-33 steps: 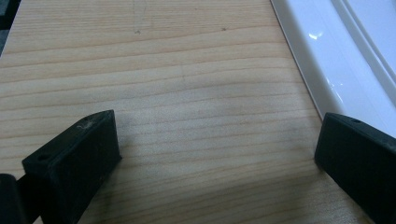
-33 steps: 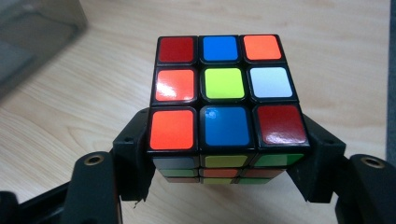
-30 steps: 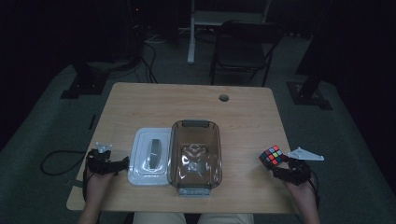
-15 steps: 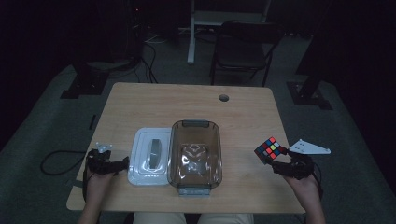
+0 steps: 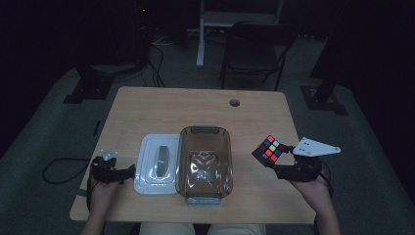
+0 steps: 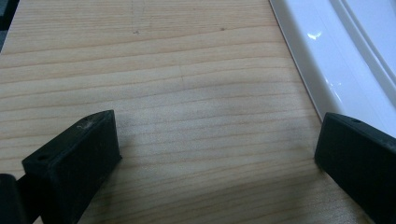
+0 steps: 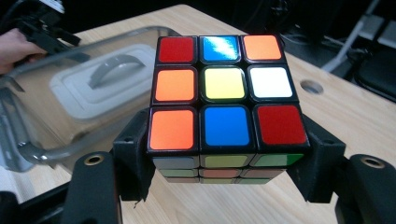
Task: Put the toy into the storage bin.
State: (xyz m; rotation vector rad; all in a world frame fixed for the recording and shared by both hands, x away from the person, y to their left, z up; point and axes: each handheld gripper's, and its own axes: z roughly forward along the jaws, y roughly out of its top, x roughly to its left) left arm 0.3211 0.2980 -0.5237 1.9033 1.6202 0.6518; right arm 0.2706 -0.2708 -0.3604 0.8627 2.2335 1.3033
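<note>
A scrambled colour cube hangs above the table's right side, and my right gripper is shut on its two sides. A clear brown-tinted box stands empty in the middle of the table. Beside it on the left lies its white lid with a grey handle. My left gripper rests low on the wood at the lid's left edge, open, with bare table between its jaws.
The wooden table has a round cable hole near its far edge. A dark chair and stand bases are on the floor beyond. A cable loops off the table's left side.
My right gripper has lifted the cube up off the table and carried it a little left toward the box. The left gripper has stayed where it was.
</note>
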